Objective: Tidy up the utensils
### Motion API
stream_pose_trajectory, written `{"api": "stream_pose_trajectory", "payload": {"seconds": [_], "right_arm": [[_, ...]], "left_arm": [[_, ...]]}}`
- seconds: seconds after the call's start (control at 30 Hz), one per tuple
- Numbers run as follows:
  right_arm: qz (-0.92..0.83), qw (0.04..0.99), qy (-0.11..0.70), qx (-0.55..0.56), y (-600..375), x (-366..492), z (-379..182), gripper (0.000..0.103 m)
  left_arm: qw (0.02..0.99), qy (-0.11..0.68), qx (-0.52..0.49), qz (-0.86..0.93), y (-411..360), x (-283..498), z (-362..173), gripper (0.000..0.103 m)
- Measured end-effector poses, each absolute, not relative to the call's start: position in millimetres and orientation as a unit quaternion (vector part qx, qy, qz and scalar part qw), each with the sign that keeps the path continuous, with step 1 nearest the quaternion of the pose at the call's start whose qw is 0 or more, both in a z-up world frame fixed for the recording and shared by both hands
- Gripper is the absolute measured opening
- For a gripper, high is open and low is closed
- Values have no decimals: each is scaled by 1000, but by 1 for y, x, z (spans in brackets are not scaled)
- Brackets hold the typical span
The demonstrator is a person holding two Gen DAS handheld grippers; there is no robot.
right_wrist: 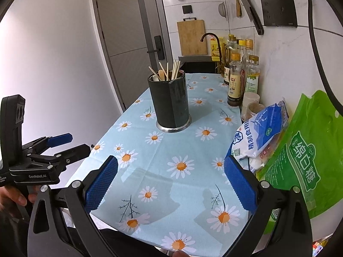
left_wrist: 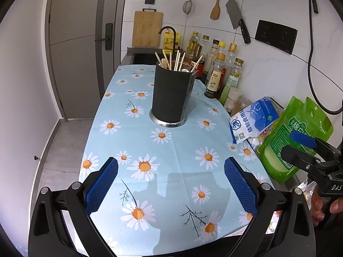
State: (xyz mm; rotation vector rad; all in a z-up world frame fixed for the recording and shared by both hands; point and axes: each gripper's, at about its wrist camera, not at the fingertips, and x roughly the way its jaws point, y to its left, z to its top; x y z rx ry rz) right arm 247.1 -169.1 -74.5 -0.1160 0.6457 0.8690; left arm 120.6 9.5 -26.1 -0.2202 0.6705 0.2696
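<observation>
Black utensil holder [left_wrist: 171,94] with chopsticks [left_wrist: 178,61] upright on daisy tablecloth [left_wrist: 171,150], left claw [left_wrist: 171,184] and right claw [right_wrist: 171,184] both spread wide, empty

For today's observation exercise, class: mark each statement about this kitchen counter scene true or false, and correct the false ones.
1. The dark utensil holder stands upright on the daisy tablecloth. True.
2. The left gripper is shut on a chopstick. False: its fingers are open and hold nothing.
3. Chopsticks stick out of the holder. True.
4. The right gripper holds the green bag. False: it is open and empty; the bag is beside it.
5. A cleaver hangs on the wall. True.
</observation>
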Motion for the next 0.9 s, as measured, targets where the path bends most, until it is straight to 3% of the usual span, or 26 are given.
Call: {"api": "stream_pose_trajectory", "payload": {"seconds": [0.9], "right_arm": [[419,853,305,-52,-178,249,-77,98]], "left_arm": [[928,327,-111,140,-2,117,-28,96]]}}
